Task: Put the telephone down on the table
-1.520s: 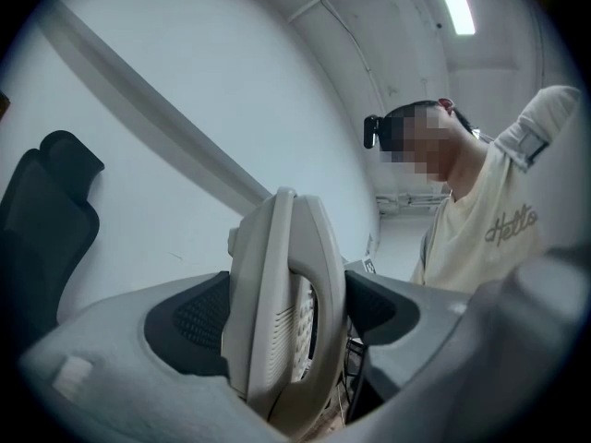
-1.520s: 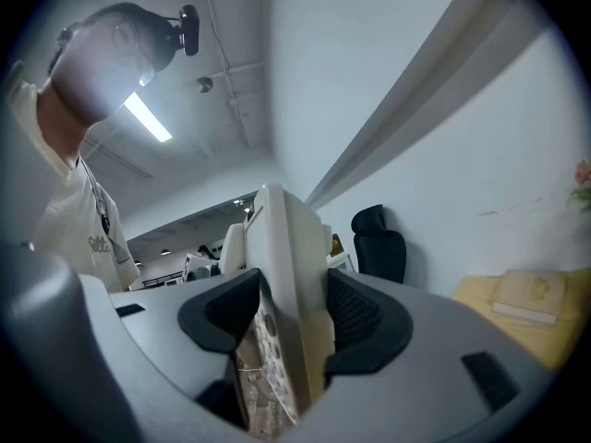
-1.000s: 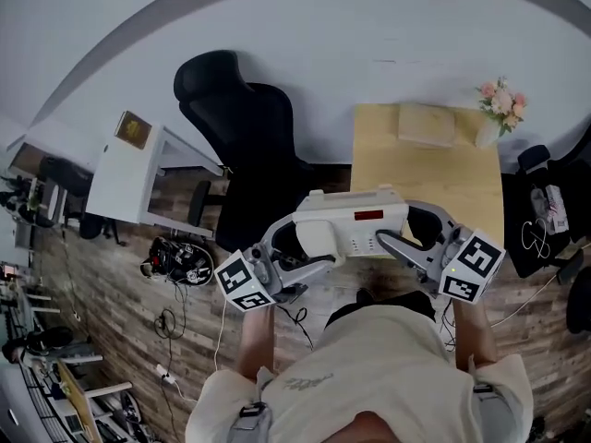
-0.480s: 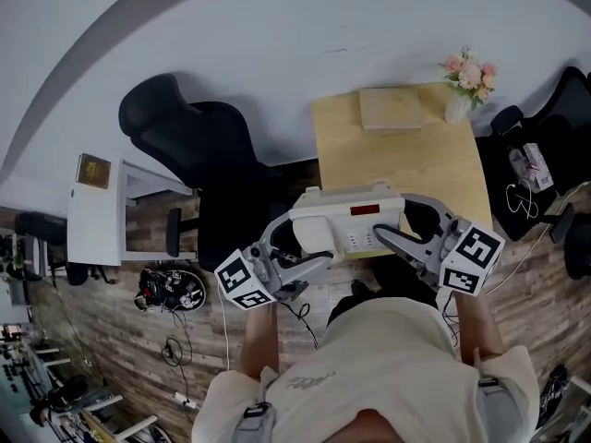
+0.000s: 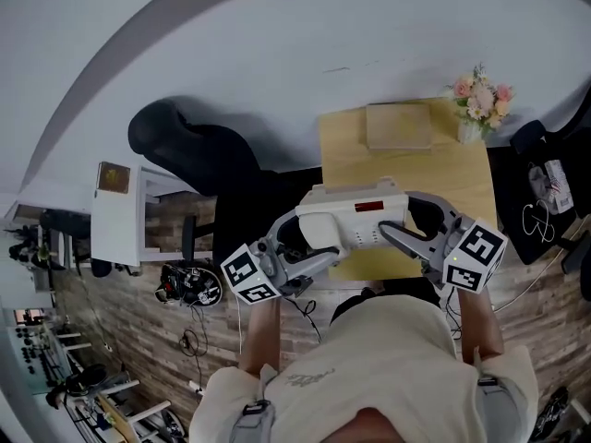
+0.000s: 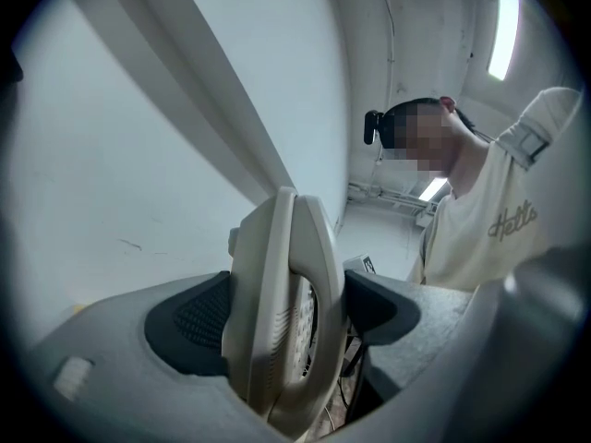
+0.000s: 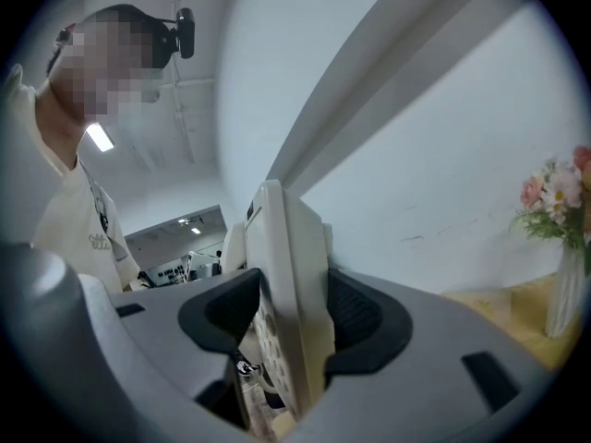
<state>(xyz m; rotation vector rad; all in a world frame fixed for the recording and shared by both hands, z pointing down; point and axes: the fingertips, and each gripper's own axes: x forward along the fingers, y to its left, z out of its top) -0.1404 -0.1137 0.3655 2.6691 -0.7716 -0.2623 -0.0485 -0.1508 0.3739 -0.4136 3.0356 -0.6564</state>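
- Table [image 5: 420, 169]: pale wood, set against the wall.
- Office chair [image 5: 199, 150]: black, just beside the table's left edge.
- Telephone [image 5: 355, 221]: cream, handset on its cradle, held across the table's near edge. Contact with the tabletop cannot be told.
- Left gripper [image 6: 286, 314]: jaws clamped on the telephone's handset end, off the table's near left corner.
- Right gripper [image 7: 291, 319]: jaws clamped on the keypad end, over the near edge.
- Flat box [image 5: 399, 125] and flower vase [image 5: 471, 129]: stood at the table's far edge.
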